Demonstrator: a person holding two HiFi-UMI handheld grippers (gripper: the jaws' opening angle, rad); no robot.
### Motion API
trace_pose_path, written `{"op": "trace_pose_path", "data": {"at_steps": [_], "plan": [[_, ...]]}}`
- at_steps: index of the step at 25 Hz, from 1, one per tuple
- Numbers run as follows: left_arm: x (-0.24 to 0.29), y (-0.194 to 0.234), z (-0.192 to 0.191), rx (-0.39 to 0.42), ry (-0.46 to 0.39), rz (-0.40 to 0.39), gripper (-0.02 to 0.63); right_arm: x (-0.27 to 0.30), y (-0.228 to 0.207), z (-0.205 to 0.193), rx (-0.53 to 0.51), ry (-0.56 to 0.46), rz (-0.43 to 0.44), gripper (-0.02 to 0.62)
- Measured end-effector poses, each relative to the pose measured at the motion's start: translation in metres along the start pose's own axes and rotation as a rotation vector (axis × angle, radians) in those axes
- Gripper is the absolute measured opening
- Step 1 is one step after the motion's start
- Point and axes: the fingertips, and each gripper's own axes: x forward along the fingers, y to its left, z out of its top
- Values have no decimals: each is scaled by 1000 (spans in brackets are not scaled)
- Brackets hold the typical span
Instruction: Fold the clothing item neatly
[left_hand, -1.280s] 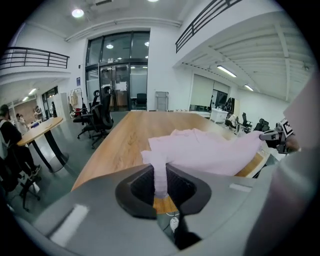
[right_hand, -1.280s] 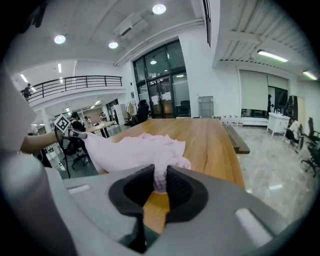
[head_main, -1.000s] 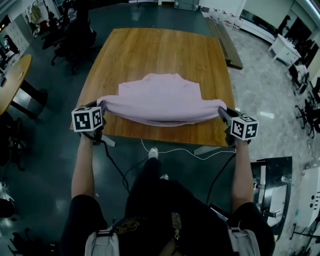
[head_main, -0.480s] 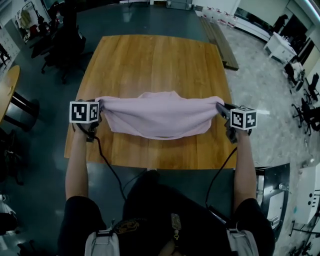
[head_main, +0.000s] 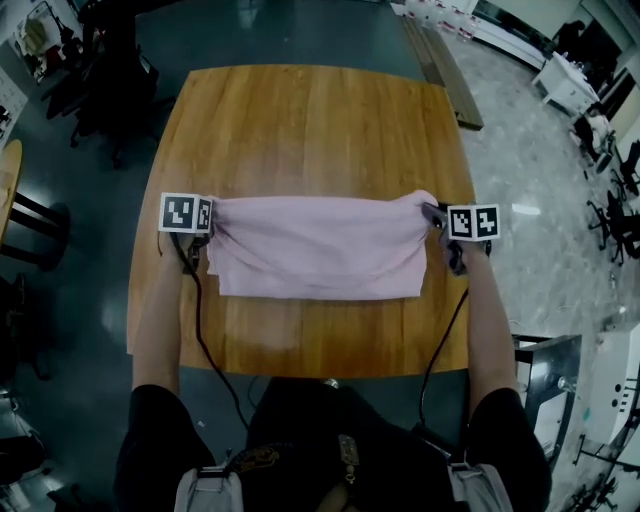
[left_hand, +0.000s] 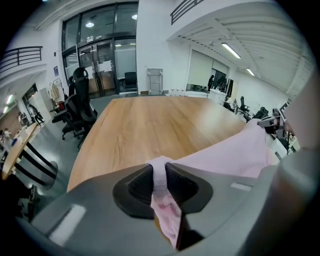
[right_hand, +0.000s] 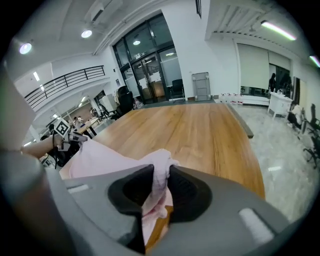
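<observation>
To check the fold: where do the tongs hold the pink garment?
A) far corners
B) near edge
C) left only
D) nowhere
A: left tongs and right tongs each pinch a far corner of the pink garment; their jaws have just been opening a little.

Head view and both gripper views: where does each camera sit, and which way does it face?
Head view: on the person's head, looking steeply down at the wooden table and pink garment; shows both forearms, left claw and right claw.
Left gripper view: rides the left claw, looking along its jaws across the table; garment pinched between them.
Right gripper view: rides the right claw, facing likewise; garment pinched between its jaws.
Shared: garment and table; both claws' jaws have just been opening slightly.
</observation>
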Motion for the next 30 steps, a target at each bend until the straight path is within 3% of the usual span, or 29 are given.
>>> {"op": "trace_pose_path", "data": {"at_steps": [2, 6, 10, 13, 17, 22, 25, 27, 30], "plan": [[15, 8, 6, -20, -12, 14, 95, 14, -6, 4, 39, -34, -16, 87], [15, 18, 20, -59, -82, 32, 147, 13, -21, 25, 101, -162, -71, 222], [-5, 30, 28, -62, -153, 77, 146, -10, -32, 37, 83, -246, -129, 225], [-11, 5, 30, 28, -155, 20, 146, -20, -31, 37, 65, -268, -113, 225], [-12, -44, 37, 195, -153, -52, 146, -13, 20, 31, -80, -230, 8, 209], [20, -82, 22, 338, -101, -82, 146, 23, 65, 5, -215, -123, 53, 88], [47, -69, 13, 361, -52, -14, 130, 51, 52, -7, -183, -62, 25, 86], [60, -51, 3, 343, -8, 34, 80, 65, 42, -16, -158, -21, 7, 86], [69, -31, -11, 301, 22, 57, 54, 75, 38, -25, -154, 2, -5, 83]]}}
